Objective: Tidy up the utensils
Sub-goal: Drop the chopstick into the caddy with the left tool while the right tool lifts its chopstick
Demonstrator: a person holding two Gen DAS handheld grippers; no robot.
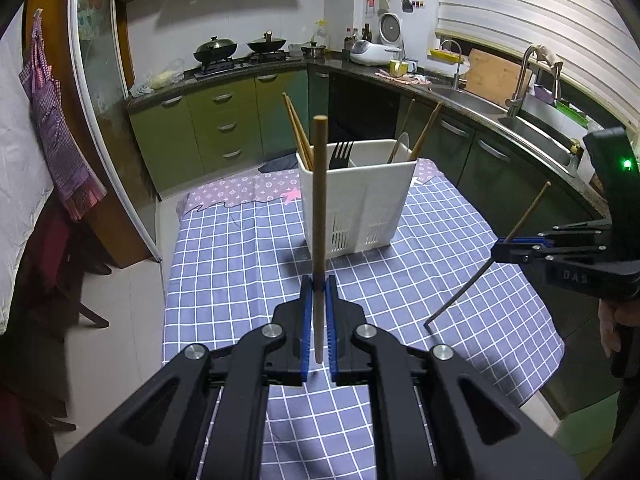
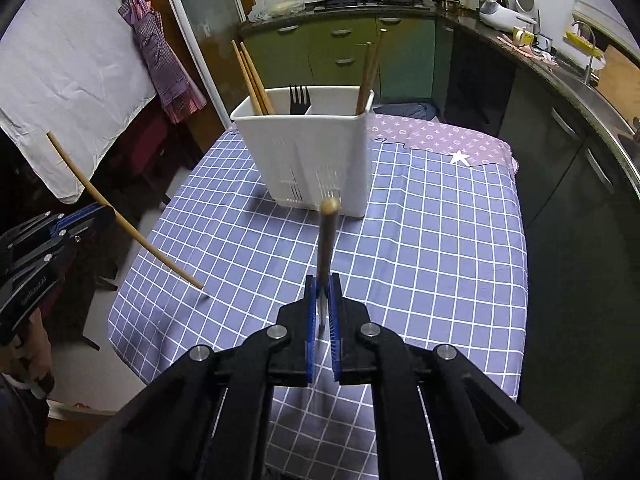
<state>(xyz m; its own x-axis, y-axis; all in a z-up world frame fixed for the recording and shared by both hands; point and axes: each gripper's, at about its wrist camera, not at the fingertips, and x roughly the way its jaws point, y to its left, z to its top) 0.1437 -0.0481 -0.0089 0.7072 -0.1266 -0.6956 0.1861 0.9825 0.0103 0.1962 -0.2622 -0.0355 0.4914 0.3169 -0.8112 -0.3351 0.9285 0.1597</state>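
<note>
A white utensil caddy (image 1: 362,196) stands on the blue checked tablecloth (image 1: 240,264); it also shows in the right wrist view (image 2: 316,156). It holds chopsticks (image 1: 298,132), a black fork (image 1: 341,154) and wooden-handled utensils (image 1: 426,128). My left gripper (image 1: 319,286) is shut on a wooden chopstick (image 1: 319,208), held upright in front of the caddy; it shows in the right wrist view (image 2: 120,216) too. My right gripper (image 2: 325,280) is shut on a utensil with a wooden handle end and dark metal shaft (image 2: 328,236), seen from the left wrist view (image 1: 516,220) with its tip near the cloth.
A pink patterned cloth (image 2: 440,136) covers the table's far end. Green kitchen cabinets (image 1: 224,120), a stove with woks (image 1: 240,50) and a sink (image 1: 532,128) ring the table. An apron (image 1: 56,120) hangs on the left.
</note>
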